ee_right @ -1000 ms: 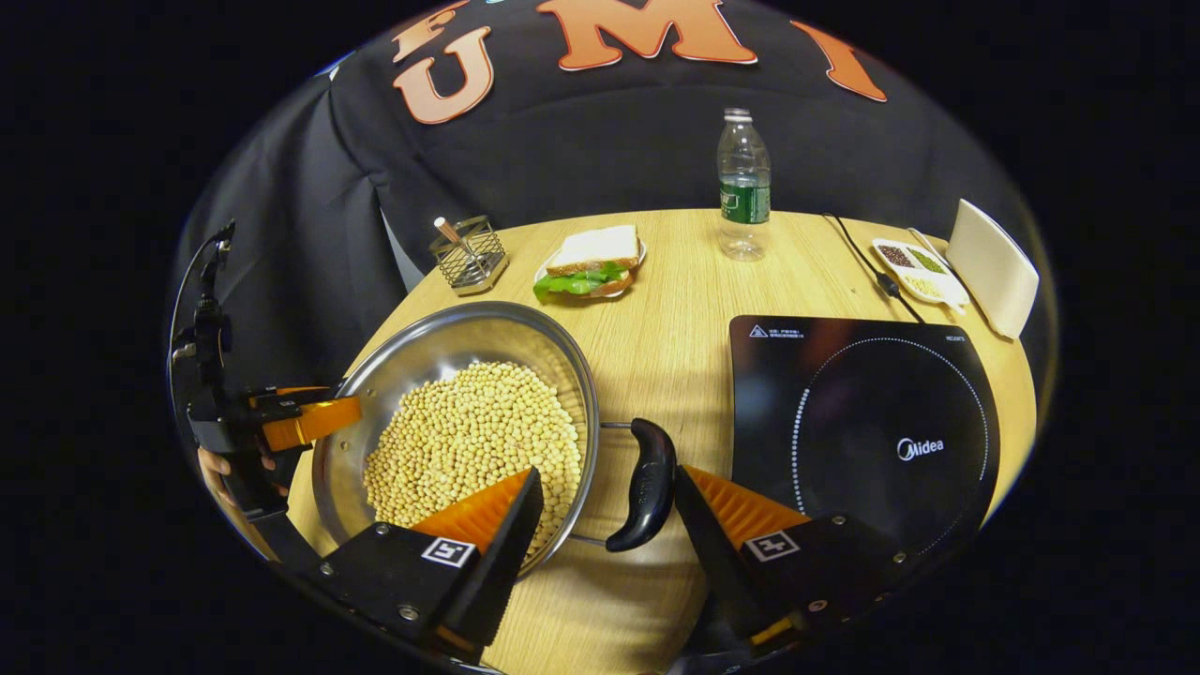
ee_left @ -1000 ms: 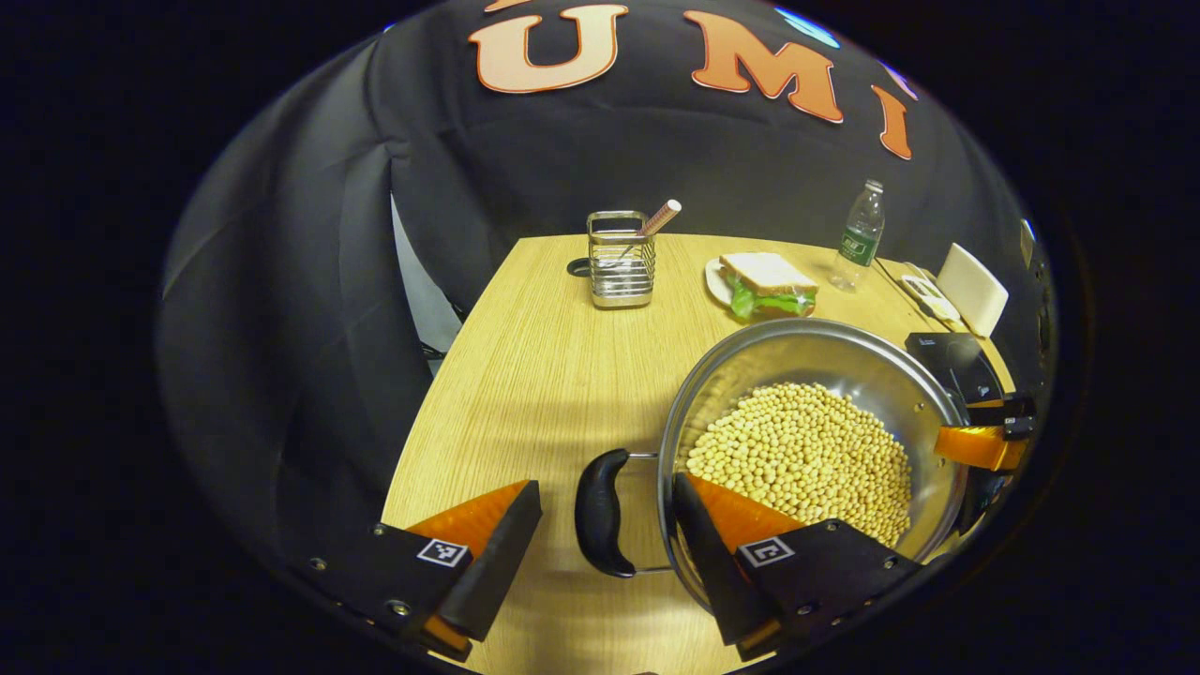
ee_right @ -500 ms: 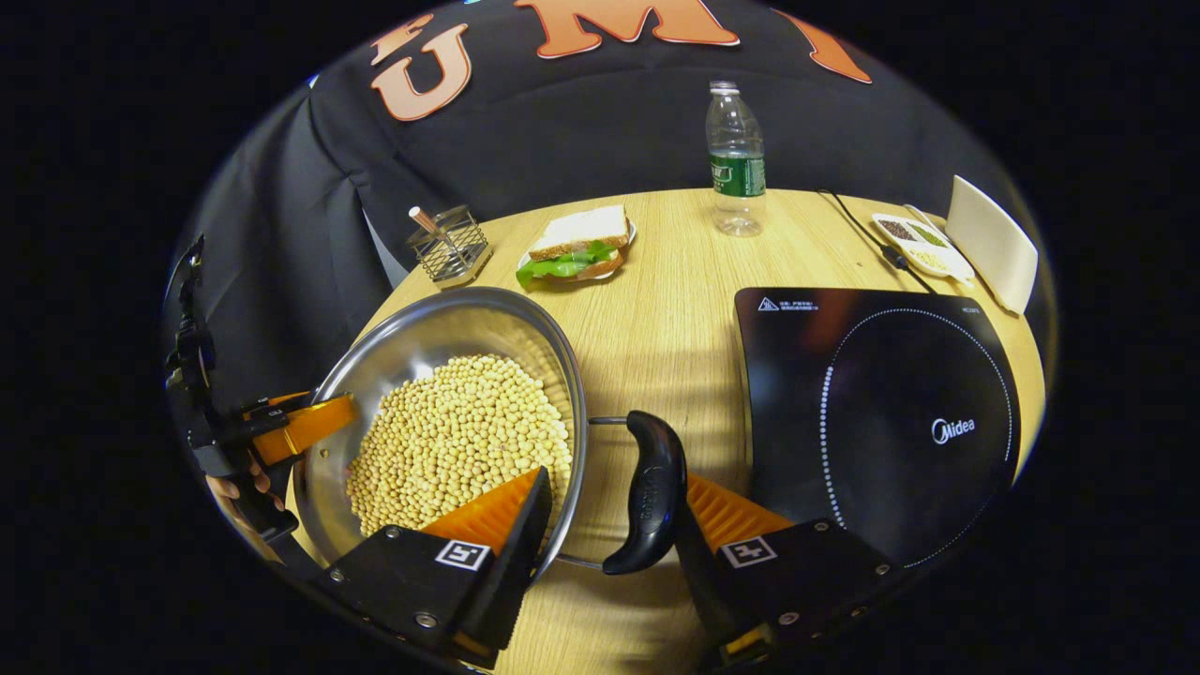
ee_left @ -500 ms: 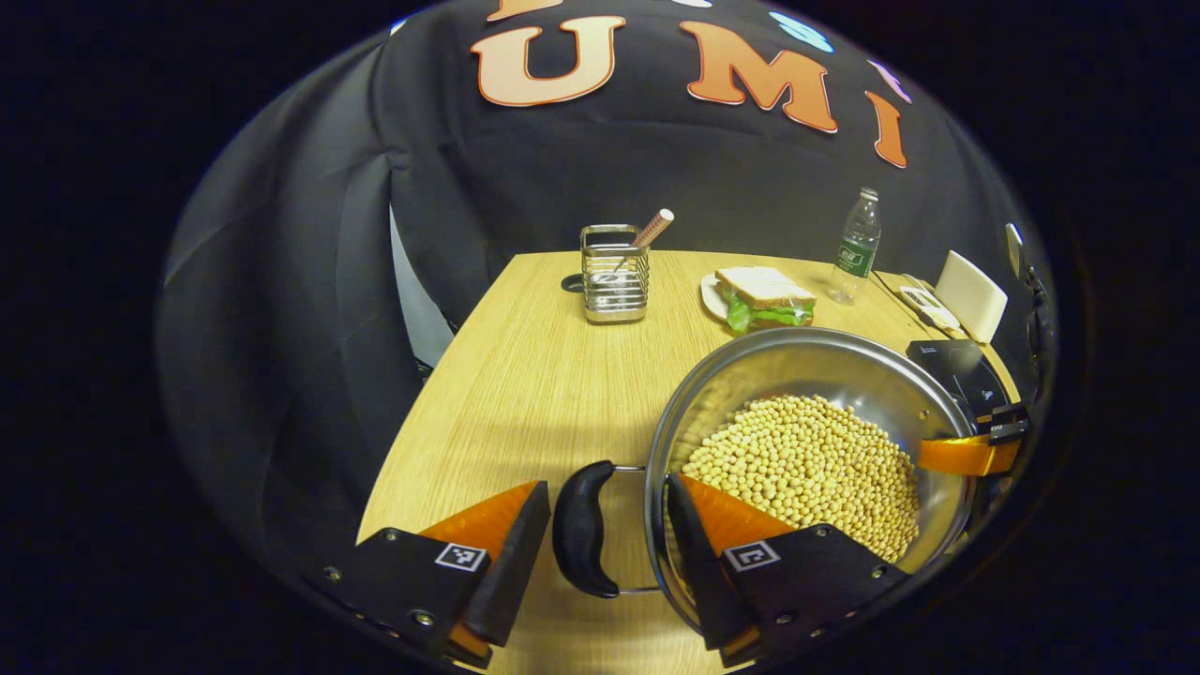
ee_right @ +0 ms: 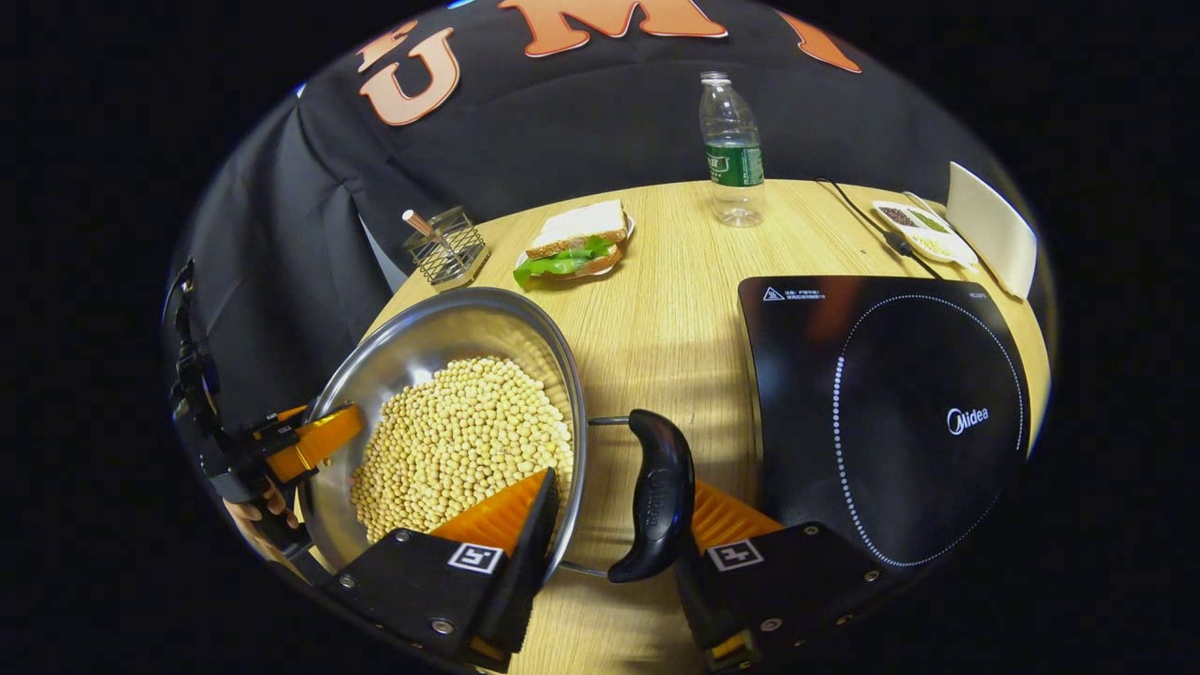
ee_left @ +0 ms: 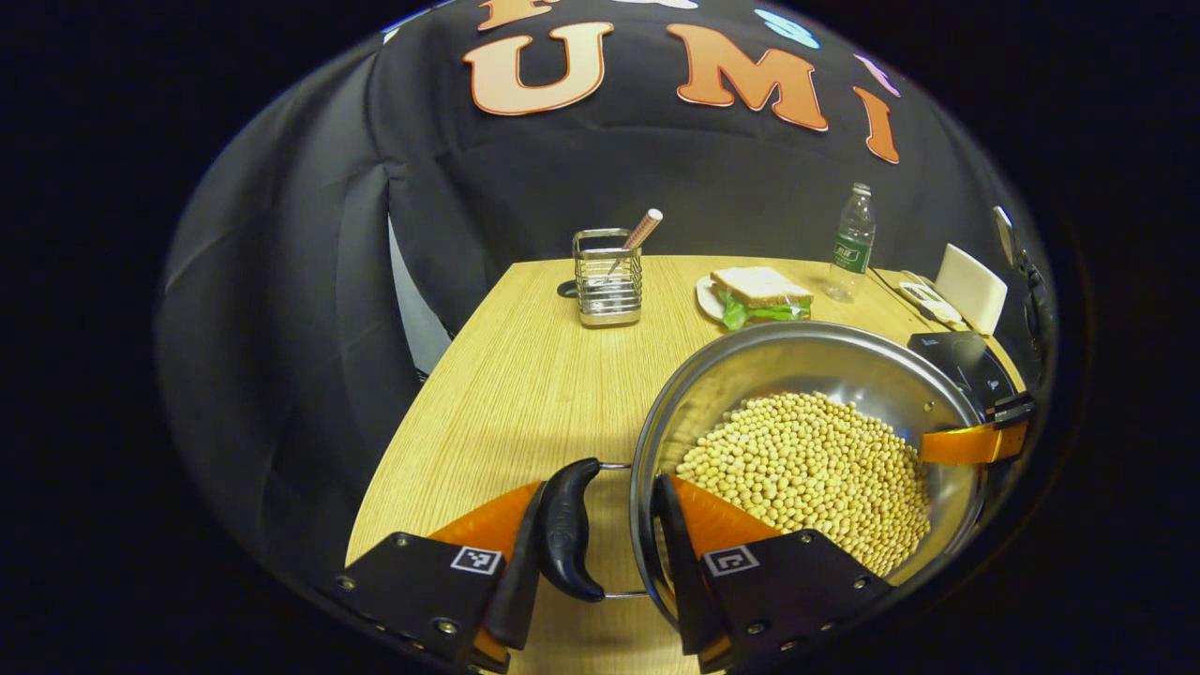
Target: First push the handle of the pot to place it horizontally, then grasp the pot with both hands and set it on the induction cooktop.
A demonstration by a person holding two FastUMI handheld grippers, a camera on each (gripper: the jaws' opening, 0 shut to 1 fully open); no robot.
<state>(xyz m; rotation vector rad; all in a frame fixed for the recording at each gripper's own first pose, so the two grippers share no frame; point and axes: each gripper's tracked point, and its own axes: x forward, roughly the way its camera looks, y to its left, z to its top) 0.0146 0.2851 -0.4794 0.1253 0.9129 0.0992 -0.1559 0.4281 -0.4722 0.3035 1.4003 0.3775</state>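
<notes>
Between my tongs I see a pot of shiny brushed metal with glossy black plastic handles. Beneath it the table looks like matt pale wood grain. Right of my right tongs, the induction cooktop is smooth glossy black glass.

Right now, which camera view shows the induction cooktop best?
The right gripper view: the induction cooktop lies there almost whole on the table, with its ring marking plain. In the left gripper view only a dark corner of it peeks out behind the pot.
</notes>
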